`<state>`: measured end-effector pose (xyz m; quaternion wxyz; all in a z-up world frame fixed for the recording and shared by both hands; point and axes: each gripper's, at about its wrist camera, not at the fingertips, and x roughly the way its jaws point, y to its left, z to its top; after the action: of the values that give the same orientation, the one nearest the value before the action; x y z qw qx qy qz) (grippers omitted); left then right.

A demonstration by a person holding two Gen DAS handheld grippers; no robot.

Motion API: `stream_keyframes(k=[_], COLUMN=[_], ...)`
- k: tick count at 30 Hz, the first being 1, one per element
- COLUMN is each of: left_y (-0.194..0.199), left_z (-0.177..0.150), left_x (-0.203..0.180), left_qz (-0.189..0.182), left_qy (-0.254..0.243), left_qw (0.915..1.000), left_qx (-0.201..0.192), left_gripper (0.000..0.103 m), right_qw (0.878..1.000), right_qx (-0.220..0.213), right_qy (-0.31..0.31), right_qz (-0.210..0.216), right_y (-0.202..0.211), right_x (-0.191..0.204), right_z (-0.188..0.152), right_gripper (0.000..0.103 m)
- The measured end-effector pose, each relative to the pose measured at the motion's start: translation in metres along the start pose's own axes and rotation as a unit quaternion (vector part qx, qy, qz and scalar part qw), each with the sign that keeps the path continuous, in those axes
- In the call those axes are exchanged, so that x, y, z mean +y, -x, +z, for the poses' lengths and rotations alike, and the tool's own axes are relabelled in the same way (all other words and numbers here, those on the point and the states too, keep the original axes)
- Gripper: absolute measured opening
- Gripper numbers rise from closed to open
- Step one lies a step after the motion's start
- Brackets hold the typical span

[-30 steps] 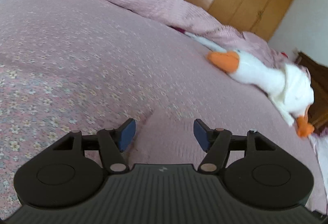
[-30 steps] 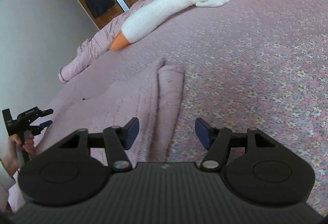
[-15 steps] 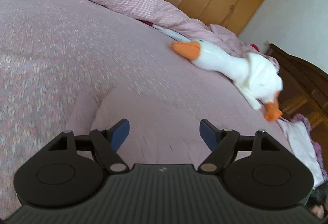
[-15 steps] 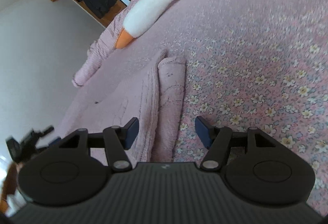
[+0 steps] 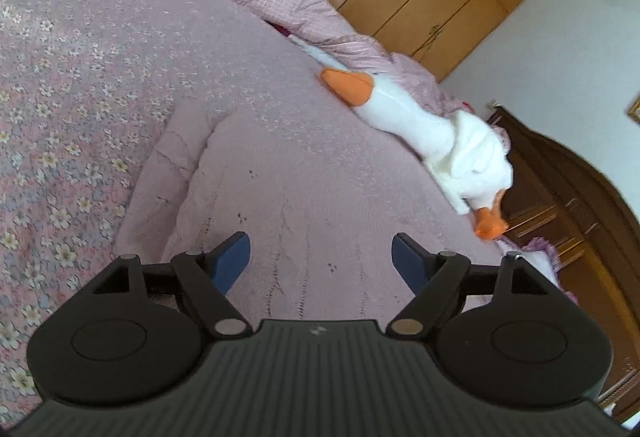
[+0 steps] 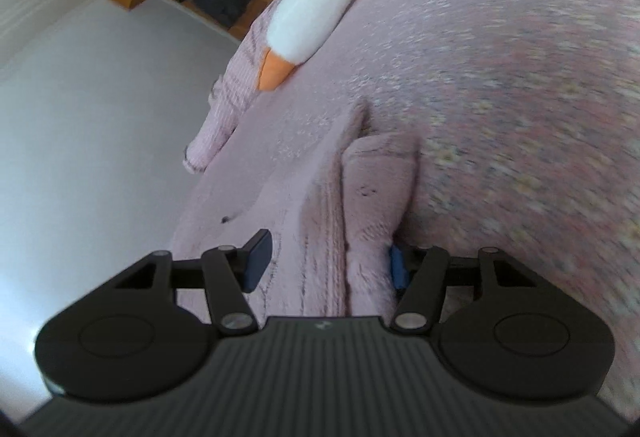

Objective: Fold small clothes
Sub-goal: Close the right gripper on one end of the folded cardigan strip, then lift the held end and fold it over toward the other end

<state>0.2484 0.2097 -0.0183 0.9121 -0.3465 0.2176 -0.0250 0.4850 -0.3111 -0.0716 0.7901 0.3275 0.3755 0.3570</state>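
- Floral pink bedspread (image 5: 60,85) carries your job: the pink knitted garment (image 5: 304,197) lies flat across the lower centre of both views, one side strip already turned over along its edge (image 6: 380,193).
- Your right gripper (image 6: 328,263) is spread wide, straddling that folded strip near the bottom of its frame; nothing is pinched yet.
- Your left gripper (image 5: 320,257) hovers released over the garment's middle.
- Judging from this, one fold looks done; the rest remains.
- Plush goose (image 5: 432,133) lies well apart, right of frame.
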Motion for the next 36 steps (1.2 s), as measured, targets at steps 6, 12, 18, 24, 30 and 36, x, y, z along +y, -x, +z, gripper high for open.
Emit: stream_keyframes(k=[6,12,18,24,30,36], left_y=[0.003,0.000,-0.002,0.004,0.014,0.030], left_z=[0.000,-0.005,-0.005,-0.005,0.006,0.023], left_x=[-0.001,-0.003,-0.008,-0.007,-0.015,-0.003], left_qz=[-0.012,-0.003,0.006,0.022,0.038,0.074], left_qy=[0.000,-0.015,-0.031,-0.047,-0.076,-0.133], left_qw=[0.9999,0.9999,0.9995,0.9986,0.9964,0.9883], left_qx=[0.005,0.008,0.008,-0.001,0.007,-0.008], left_gripper=[0.083,0.083,0.083,0.083,0.083,0.083], right_qw=[0.995,0.999,0.999,0.998,0.989,0.972], right_qx=[-0.019,0.004,-0.006,-0.013,0.010,0.026], right_qy=[-0.075,-0.038,-0.047,-0.008,0.046,0.119], right_qz=[0.063,0.036,-0.007,-0.067,-0.142,-0.203], right_y=[0.009,0.003,0.002,0.000,-0.013,-0.042], right_x=[-0.023,-0.007,0.002,0.048,0.116,0.186], right_z=[0.003,0.004,-0.001,0.007,0.013,0.004], right_gripper=[0.059,0.056,0.021,0.019,0.019,0.019])
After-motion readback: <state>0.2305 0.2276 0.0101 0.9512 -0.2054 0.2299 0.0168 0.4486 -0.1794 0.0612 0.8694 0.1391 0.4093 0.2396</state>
